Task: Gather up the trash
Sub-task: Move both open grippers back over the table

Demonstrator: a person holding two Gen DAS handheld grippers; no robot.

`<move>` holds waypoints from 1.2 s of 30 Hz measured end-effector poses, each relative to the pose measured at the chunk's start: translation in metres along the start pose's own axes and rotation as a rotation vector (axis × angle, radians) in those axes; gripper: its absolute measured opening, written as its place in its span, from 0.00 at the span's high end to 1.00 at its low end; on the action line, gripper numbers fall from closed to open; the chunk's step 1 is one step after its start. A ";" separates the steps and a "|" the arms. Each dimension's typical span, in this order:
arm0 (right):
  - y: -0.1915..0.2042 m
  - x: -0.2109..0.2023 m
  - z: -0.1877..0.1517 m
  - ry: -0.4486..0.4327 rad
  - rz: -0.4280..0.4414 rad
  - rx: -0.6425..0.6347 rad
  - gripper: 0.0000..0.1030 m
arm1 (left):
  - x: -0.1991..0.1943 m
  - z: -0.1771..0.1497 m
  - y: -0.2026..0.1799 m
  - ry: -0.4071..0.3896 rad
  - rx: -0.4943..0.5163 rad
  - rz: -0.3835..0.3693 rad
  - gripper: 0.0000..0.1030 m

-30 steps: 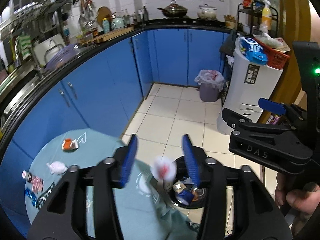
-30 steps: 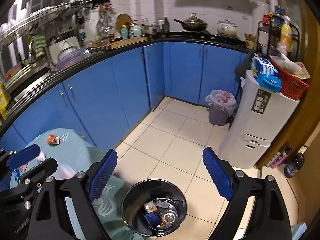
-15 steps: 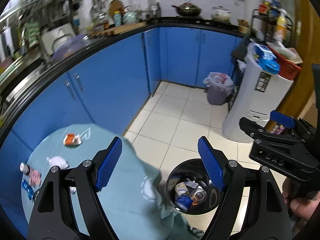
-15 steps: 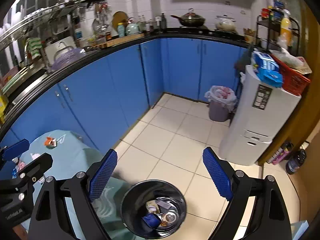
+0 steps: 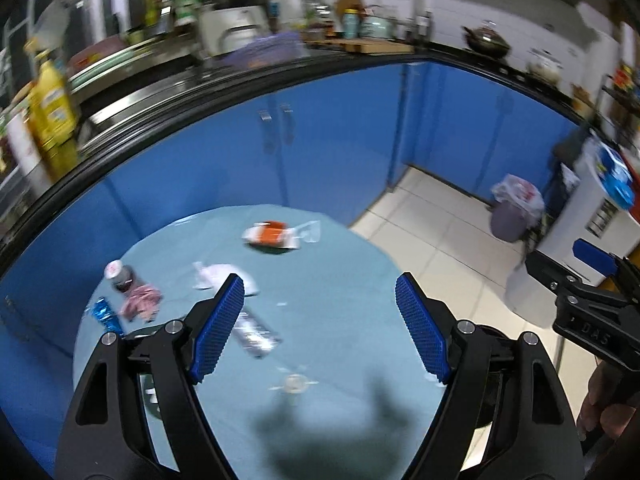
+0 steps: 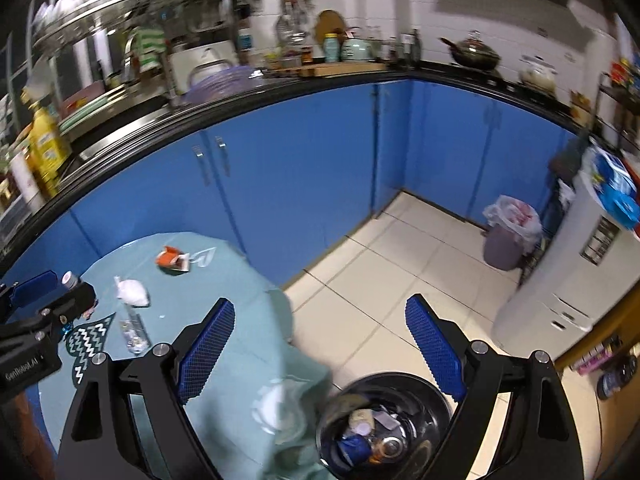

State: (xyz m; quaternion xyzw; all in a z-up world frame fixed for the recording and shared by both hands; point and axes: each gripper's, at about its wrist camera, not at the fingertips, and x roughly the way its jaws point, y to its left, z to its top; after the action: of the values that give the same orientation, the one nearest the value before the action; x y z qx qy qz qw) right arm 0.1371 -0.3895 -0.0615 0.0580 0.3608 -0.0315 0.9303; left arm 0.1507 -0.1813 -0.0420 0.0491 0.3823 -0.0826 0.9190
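Observation:
My left gripper hovers open over a round table with a teal cloth, nothing between its jaws. On the cloth lie an orange-and-white wrapper, a crumpled white tissue, a clear plastic wrapper, a pink wrapper, a blue wrapper and a small capped bottle. My right gripper is open and empty above the table's edge and a black bin that holds several pieces of trash. The tissue and orange wrapper also show in the right wrist view.
Blue cabinets under a cluttered black counter curve behind the table. A grey bin with a plastic liner and a white appliance stand on the tiled floor to the right. A hand holds the right gripper.
A white wad that hung between the left jaws has gone, and those jaws have spread wider. Both views have swung left, from the black bin toward the table.

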 end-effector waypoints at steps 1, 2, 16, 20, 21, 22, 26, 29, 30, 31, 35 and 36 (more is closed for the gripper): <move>0.007 0.004 0.002 0.003 0.011 -0.008 0.17 | 0.000 -0.002 0.012 -0.002 -0.017 0.013 0.24; 0.015 0.007 0.003 0.007 0.022 -0.016 0.17 | 0.000 -0.002 0.021 -0.003 -0.030 0.024 0.24; 0.147 0.063 -0.008 0.138 0.204 -0.163 0.17 | 0.022 -0.047 0.154 0.084 -0.201 0.158 0.24; 0.173 0.078 -0.017 0.173 0.224 -0.193 0.17 | 0.032 -0.059 0.180 0.109 -0.228 0.185 0.24; 0.179 0.082 -0.019 0.186 0.233 -0.197 0.17 | 0.035 -0.062 0.187 0.115 -0.235 0.196 0.24; 0.185 0.088 -0.022 0.202 0.244 -0.201 0.17 | 0.039 -0.065 0.194 0.120 -0.241 0.207 0.24; 0.209 0.109 -0.031 0.259 0.271 -0.223 0.17 | 0.053 -0.076 0.220 0.145 -0.269 0.222 0.24; 0.222 0.121 -0.037 0.291 0.286 -0.233 0.17 | 0.069 -0.085 0.240 0.177 -0.297 0.227 0.24; 0.228 0.127 -0.040 0.303 0.286 -0.241 0.17 | 0.073 -0.087 0.245 0.185 -0.303 0.225 0.24; 0.231 0.131 -0.041 0.312 0.283 -0.247 0.17 | 0.078 -0.088 0.250 0.194 -0.312 0.222 0.24; 0.244 0.149 -0.047 0.353 0.275 -0.262 0.17 | 0.099 -0.093 0.265 0.225 -0.337 0.204 0.24; 0.245 0.154 -0.049 0.363 0.271 -0.263 0.17 | 0.102 -0.093 0.267 0.230 -0.338 0.204 0.24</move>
State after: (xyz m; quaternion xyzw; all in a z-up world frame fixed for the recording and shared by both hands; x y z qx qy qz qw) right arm 0.2424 -0.1426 -0.1799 -0.0111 0.5120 0.1516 0.8454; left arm 0.2070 0.0837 -0.1727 -0.0583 0.4860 0.0821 0.8681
